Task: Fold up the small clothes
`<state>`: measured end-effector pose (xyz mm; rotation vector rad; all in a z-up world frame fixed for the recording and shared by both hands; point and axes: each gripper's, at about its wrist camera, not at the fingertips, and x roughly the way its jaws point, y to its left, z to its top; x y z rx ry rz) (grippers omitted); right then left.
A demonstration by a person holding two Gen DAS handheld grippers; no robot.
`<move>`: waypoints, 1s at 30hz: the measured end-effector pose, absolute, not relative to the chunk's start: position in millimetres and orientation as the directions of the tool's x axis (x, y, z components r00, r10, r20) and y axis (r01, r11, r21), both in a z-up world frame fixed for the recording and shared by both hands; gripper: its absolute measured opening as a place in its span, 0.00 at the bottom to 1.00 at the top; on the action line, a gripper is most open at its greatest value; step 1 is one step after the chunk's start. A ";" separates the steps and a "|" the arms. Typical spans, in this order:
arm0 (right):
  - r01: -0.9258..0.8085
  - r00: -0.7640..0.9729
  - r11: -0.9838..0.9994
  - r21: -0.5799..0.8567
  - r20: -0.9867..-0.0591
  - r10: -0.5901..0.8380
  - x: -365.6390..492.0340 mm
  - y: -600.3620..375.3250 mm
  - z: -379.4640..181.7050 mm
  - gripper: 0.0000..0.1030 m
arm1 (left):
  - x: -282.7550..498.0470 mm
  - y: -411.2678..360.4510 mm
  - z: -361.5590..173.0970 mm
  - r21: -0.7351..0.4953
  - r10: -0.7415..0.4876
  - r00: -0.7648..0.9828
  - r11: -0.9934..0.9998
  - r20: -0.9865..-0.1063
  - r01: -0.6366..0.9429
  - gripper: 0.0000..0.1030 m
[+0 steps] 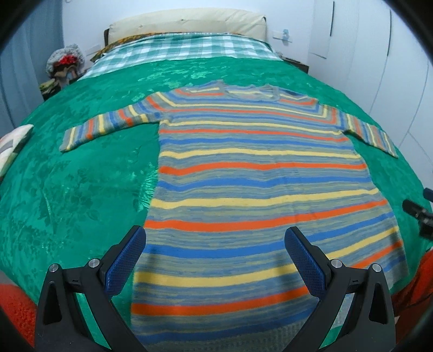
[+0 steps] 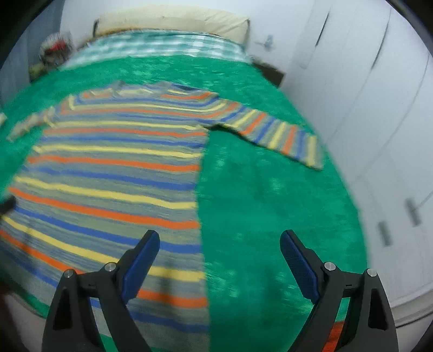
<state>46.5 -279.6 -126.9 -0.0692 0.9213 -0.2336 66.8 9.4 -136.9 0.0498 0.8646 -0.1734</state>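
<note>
A striped knit sweater (image 1: 257, 173) in blue, yellow, orange and grey lies flat on the green bedspread (image 1: 81, 176), neck away from me, both sleeves spread out. My left gripper (image 1: 213, 235) is open and empty above the sweater's lower left part near the hem. In the right wrist view the sweater (image 2: 116, 173) lies to the left, its right sleeve (image 2: 276, 130) stretched over the bedspread (image 2: 270, 216). My right gripper (image 2: 219, 241) is open and empty, hovering over the sweater's right side edge. That view is motion-blurred.
A checked blanket (image 1: 186, 48) and cream pillow (image 1: 189, 21) lie at the head of the bed. White wardrobe doors (image 2: 379, 108) stand close on the right. A cluttered nightstand (image 1: 62, 70) is far left. A cushion (image 1: 13, 143) lies at the left edge. The other gripper (image 1: 416, 214) shows at the right edge.
</note>
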 end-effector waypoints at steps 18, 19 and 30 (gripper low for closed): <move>0.548 0.612 0.624 0.557 -0.775 0.156 165.7 -602.7 -166.3 0.47 | 83.9 22.7 -157.4 -0.028 -0.092 0.598 0.993 -0.796 0.115 0.99; 0.548 0.589 0.629 0.551 -0.788 0.177 172.4 -602.2 -172.6 0.42 | 84.3 23.0 -158.2 -0.026 -0.089 0.597 0.993 -0.797 0.114 0.99; 0.538 0.557 0.731 0.419 -0.828 0.064 191.7 -583.9 -150.0 0.05 | 85.9 20.1 -163.4 -0.018 -0.081 0.588 0.994 -0.804 0.112 0.99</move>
